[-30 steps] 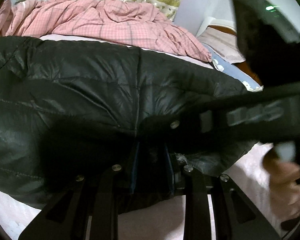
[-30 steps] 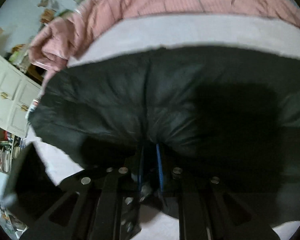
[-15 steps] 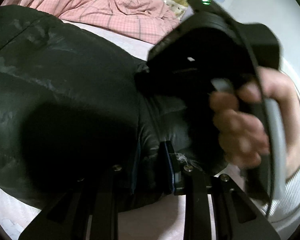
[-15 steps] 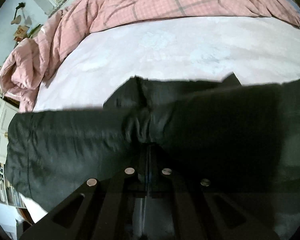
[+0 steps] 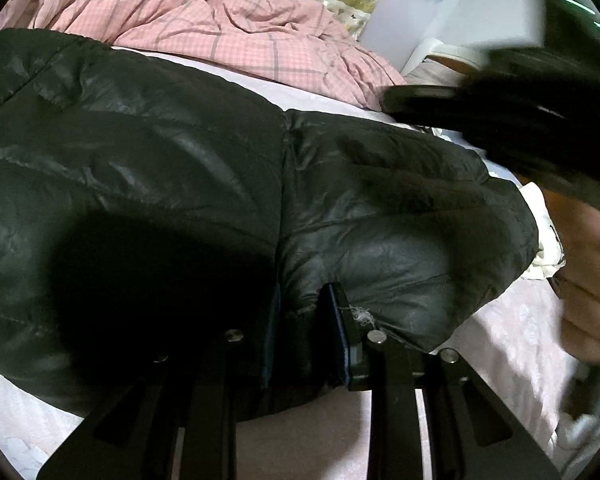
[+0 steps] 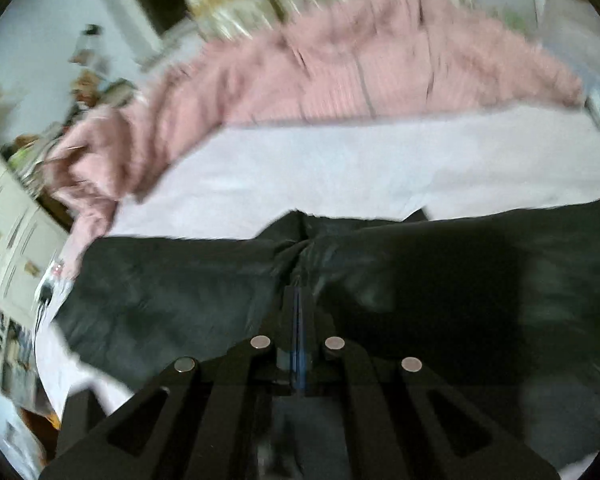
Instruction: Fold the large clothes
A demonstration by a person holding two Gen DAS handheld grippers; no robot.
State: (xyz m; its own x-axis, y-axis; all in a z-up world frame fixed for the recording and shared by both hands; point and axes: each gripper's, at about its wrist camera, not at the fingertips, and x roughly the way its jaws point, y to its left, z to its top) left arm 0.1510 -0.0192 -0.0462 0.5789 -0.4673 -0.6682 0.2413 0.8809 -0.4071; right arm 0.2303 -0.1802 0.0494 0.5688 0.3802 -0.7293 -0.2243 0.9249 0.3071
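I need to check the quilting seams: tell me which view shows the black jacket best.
The left wrist view: the black puffer jacket is sharp there, its seams and sheen visible, with the left gripper clamped on its edge. The right wrist view is motion-blurred, showing only a dark mass.

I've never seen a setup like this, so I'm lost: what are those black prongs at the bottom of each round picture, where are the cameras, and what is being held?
There is no robot: a person holds a hand-operated gripper in each hand. Each round picture comes from a wide-angle camera on one gripper, looking forward along its jaws. The left gripper has its jaws pinching a fold of a black puffy jacket. The right gripper has its jaws shut on the same jacket; its picture is blurred. The jacket lies on a bed, with a pink checked quilt bunched behind. A hand shows at the left picture's edge.
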